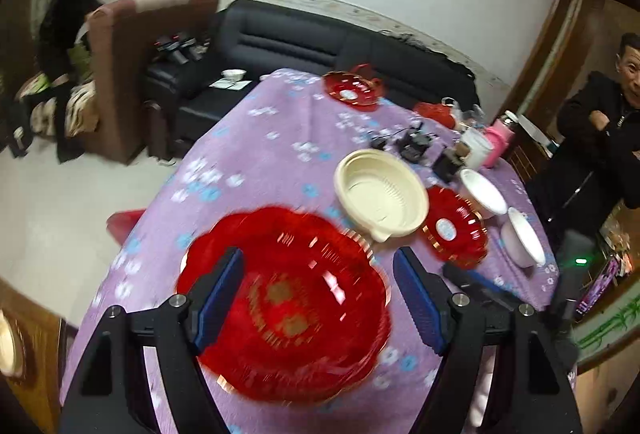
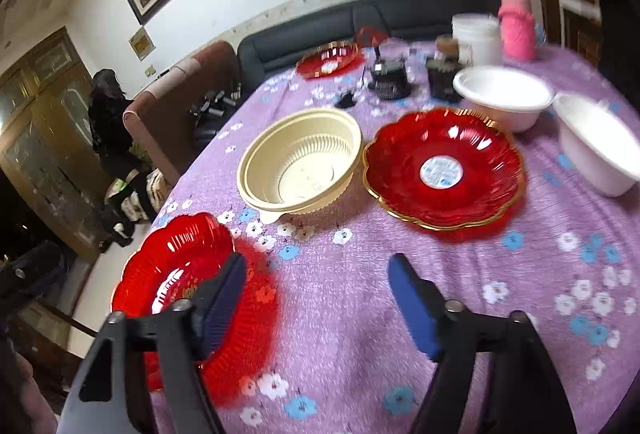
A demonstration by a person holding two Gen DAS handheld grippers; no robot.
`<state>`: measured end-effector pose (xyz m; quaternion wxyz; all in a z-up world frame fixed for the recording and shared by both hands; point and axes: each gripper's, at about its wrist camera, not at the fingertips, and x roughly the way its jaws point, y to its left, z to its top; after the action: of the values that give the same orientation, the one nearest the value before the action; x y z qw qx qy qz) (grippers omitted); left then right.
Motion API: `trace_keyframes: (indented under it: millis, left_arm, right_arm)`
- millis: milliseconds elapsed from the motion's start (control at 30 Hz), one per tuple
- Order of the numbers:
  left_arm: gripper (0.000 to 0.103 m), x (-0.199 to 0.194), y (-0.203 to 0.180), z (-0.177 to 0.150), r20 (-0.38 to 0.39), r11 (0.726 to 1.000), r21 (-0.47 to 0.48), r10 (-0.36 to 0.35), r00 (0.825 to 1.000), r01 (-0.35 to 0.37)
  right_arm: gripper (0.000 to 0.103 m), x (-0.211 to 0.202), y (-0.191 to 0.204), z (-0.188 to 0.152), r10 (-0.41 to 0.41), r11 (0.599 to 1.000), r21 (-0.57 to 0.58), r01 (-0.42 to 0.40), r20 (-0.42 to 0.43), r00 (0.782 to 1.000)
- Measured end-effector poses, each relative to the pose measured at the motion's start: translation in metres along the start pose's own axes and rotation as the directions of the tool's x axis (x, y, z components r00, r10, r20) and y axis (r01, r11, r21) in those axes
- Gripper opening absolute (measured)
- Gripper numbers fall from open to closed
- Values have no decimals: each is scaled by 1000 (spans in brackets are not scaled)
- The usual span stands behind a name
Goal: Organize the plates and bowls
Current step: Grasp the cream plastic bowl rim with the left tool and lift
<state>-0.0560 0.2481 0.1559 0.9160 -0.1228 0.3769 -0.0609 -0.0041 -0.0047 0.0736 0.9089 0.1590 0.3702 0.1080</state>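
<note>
A large red scalloped plate (image 1: 288, 298) lies on the purple flowered tablecloth; my left gripper (image 1: 318, 298) is open above it, empty. The same plate shows in the right wrist view (image 2: 176, 274), left of my open, empty right gripper (image 2: 318, 294). A cream ribbed bowl (image 2: 300, 162) sits mid-table, also in the left wrist view (image 1: 380, 190). A gold-rimmed red plate (image 2: 444, 170) with a white sticker lies right of it (image 1: 454, 226). Two white bowls (image 2: 504, 98) (image 2: 600, 142) stand at the right. Another red plate (image 2: 328, 60) lies at the far side.
Black chargers (image 2: 390, 74), a white tub (image 2: 476, 38) and a pink bottle (image 2: 518, 22) stand at the far edge. A black sofa (image 1: 304, 38) and brown chair (image 1: 132, 66) are behind the table. A man (image 1: 600, 138) stands at the right.
</note>
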Motion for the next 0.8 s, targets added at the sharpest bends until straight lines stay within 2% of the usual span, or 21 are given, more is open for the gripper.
trace_keyframes:
  millis: [100, 200, 333, 500, 600, 800]
  left_arm:
    - [77, 17, -9, 23, -20, 1000, 7, -25, 999, 25]
    - [77, 42, -12, 47, -63, 998, -19, -60, 996, 59]
    - [77, 80, -13, 76, -90, 998, -38, -56, 994, 52]
    - [77, 142, -17, 94, -169, 997, -57, -60, 984, 51]
    - [77, 184, -23, 94, -224, 999, -33, -13, 975, 5]
    - [77, 248, -26, 89, -327, 999, -18, 27, 945, -35]
  right_arm:
    - [73, 23, -17, 15, 52, 992, 114, -47, -47, 998]
    - [74, 47, -35, 27, 125, 965, 239, -104, -72, 990]
    - [74, 63, -49, 29, 148, 942, 314, -115, -82, 986]
    - [74, 77, -55, 31, 154, 930, 349, -111, -97, 983]
    - [70, 87, -52, 36, 168, 931, 344, -124, -102, 980]
    - [65, 99, -40, 40, 171, 944, 304, -133, -104, 980]
